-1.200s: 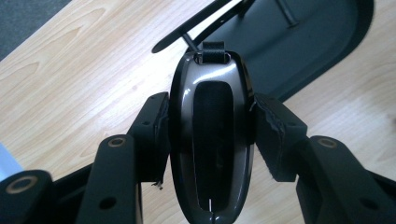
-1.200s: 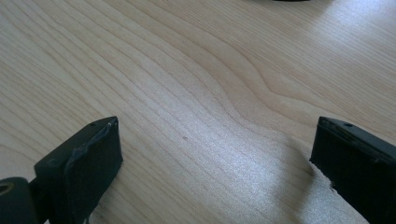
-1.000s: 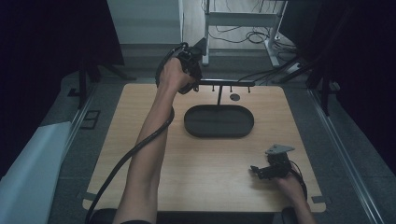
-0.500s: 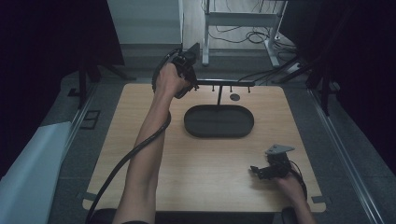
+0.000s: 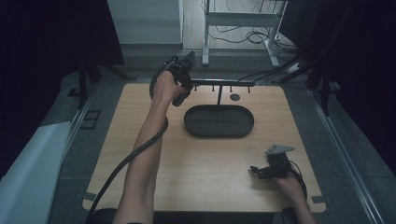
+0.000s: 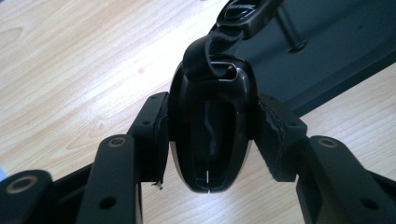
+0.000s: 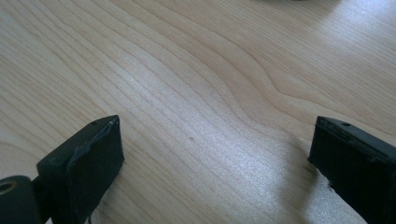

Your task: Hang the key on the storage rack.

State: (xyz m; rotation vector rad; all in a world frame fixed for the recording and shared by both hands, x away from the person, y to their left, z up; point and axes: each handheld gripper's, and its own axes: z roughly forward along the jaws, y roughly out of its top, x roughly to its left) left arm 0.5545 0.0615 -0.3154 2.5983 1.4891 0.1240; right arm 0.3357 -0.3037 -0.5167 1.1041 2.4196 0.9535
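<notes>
My left gripper (image 6: pixel 212 116) is shut on a glossy black oval key fob (image 6: pixel 210 140); both pads press its sides. A black strap (image 6: pixel 240 14) runs from the fob's top slot toward a dark bar (image 6: pixel 336 51) with a peg. In the high view the left gripper (image 5: pixel 183 71) hangs at the left end of the black hook rack (image 5: pixel 219 83), behind the dark oval tray (image 5: pixel 218 120). My right gripper (image 5: pixel 259 171) rests low at the table's front right. Its jaws (image 7: pixel 215 158) stand wide open over bare wood with nothing between them.
The wooden table (image 5: pixel 140 126) has a small round hole (image 5: pixel 235 97) behind the tray. A cable (image 5: pixel 135 151) trails from the left gripper along the forearm. Beyond the far edge stand a metal frame's legs (image 5: pixel 240 18) and floor cables.
The left hand has sunk a little with the fob toward the rack's left end. The right hand has stayed where it was.
</notes>
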